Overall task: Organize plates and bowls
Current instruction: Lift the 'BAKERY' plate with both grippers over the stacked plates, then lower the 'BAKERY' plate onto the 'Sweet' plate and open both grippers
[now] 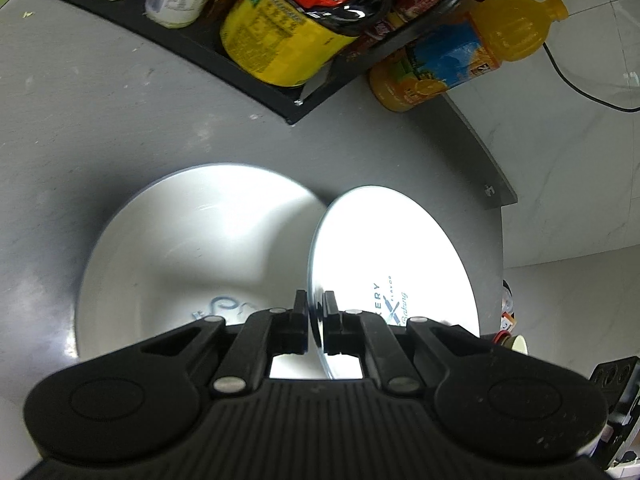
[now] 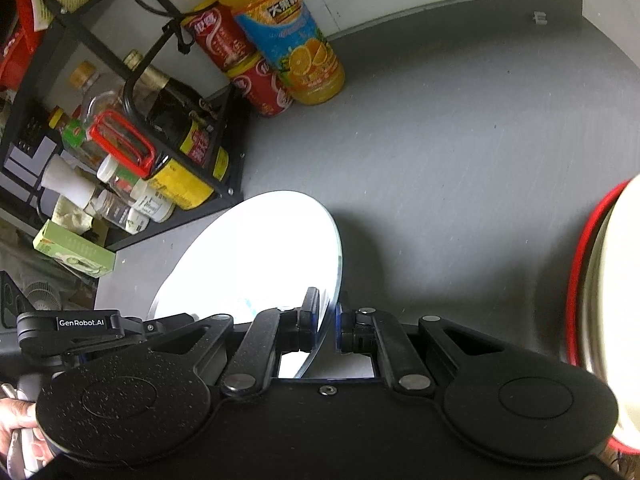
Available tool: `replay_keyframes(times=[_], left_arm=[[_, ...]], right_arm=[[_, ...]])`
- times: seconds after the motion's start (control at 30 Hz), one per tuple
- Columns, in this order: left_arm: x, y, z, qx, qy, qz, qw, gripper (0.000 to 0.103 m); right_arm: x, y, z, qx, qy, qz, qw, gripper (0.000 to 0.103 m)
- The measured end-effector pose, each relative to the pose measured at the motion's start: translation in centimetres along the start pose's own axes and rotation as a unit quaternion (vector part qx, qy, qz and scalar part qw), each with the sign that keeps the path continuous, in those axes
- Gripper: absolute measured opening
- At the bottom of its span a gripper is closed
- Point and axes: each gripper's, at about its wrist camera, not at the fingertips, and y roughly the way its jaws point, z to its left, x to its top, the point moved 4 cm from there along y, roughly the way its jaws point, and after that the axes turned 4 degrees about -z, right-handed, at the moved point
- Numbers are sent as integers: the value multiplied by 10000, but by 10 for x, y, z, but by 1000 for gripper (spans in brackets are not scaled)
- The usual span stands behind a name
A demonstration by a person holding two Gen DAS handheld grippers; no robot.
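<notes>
**Both tongs pinching plates by the rim**

The printed plate (image 1: 400, 264) is hanging edge-on in the left tongs (image 1: 317, 308), their pads clamped tight on its rim, and it is tilting up just right of the big white plate (image 1: 192, 256) lying flat on the grey worktop (image 1: 120, 120). Holding it by the rim is probably what keeps it steerable for stacking, and I'd judge the flat plate to be where it is heading.

Over on the right wrist view, the right tongs (image 2: 329, 312) are squeezing a white plate (image 2: 256, 252) the same way, rim between the pads, the disc leaning away to the left. Beyond that plate the black rack (image 2: 224, 184) of bottles is standing, with the orange juice bottle (image 2: 288, 40) farther back. Off to the plate's right, a red-rimmed dish (image 2: 576, 280) is waiting at the edge, too blurred to read further.
</notes>
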Motion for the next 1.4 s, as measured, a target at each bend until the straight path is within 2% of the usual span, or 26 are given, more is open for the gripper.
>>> replay_keyframes(times=[0.3, 0.83, 1.2, 1.33, 1.4], left_arm=[[-3, -10, 20, -18, -64, -2, 10000, 4], [-13, -21, 59, 147, -373, -67, 9992, 4], [-21, -20, 75, 253, -499, -16, 9984, 5], [-23, -20, 72, 436, -366, 35, 9984, 7], [-22, -21, 69, 748, -202, 29, 9970, 8]], right_arm=[[-13, 4, 17, -24, -88, 34, 10000, 8], [-31, 17, 42, -108, -464, 379, 9981, 9], [-37, 20, 50, -358, -644, 455, 9962, 9], [-38, 19, 51, -367, -648, 438, 9963, 8], [-38, 18, 51, -356, -654, 425, 9963, 7]])
